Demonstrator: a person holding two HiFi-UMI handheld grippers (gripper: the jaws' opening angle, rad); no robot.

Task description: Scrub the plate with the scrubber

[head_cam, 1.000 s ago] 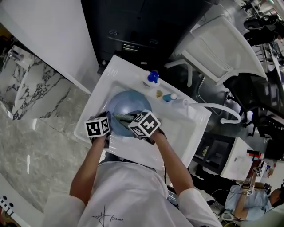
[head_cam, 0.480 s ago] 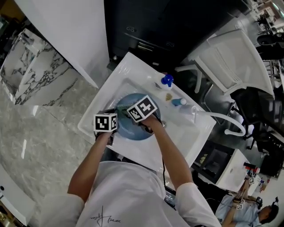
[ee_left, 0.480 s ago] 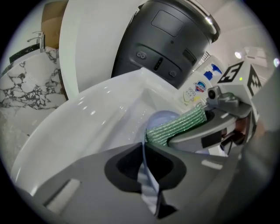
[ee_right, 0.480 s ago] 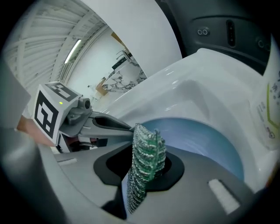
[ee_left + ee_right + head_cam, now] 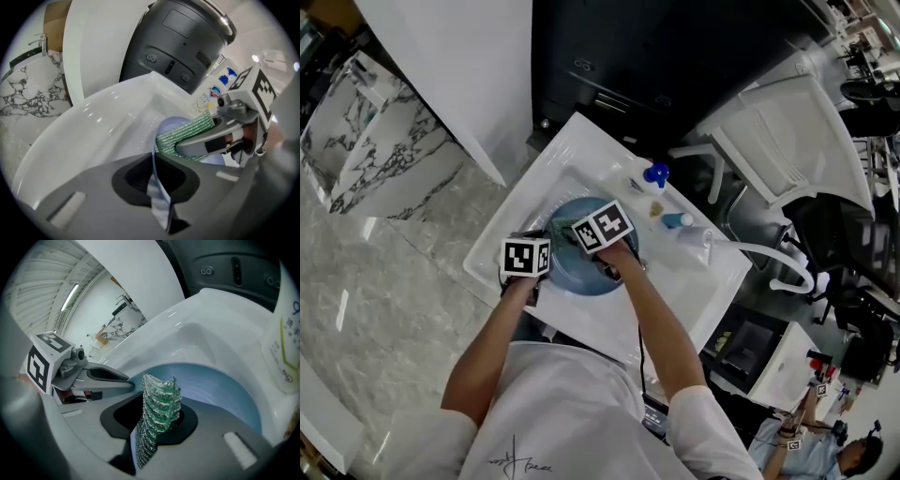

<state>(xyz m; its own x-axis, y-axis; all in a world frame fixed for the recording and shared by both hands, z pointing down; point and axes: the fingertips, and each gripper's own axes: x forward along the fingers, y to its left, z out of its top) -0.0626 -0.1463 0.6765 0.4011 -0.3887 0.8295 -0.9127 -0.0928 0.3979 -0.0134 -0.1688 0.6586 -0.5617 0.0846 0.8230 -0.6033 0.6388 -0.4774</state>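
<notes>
1. The round pale-blue plate (image 5: 586, 277) lies in the basin of the white rectangular sink (image 5: 698, 281);
2. the green mesh scrubber (image 5: 161, 390) is over the plate's face, near its rim;
3. the right gripper (image 5: 159, 416) has its jaws clamped on the scrubber;
4. the left gripper (image 5: 153, 161) pinches the plate's rim between its closed-in jaws;
5. a blue-capped bottle (image 5: 653, 174) stands on the sink's far edge.

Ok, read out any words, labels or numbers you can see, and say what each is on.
Nothing reads clearly.
Bottle label: green print, too blurred to read.
Marker cubes: black-and-white square patterns, no words.
Shirt: dark scrawl, unreadable.
</notes>
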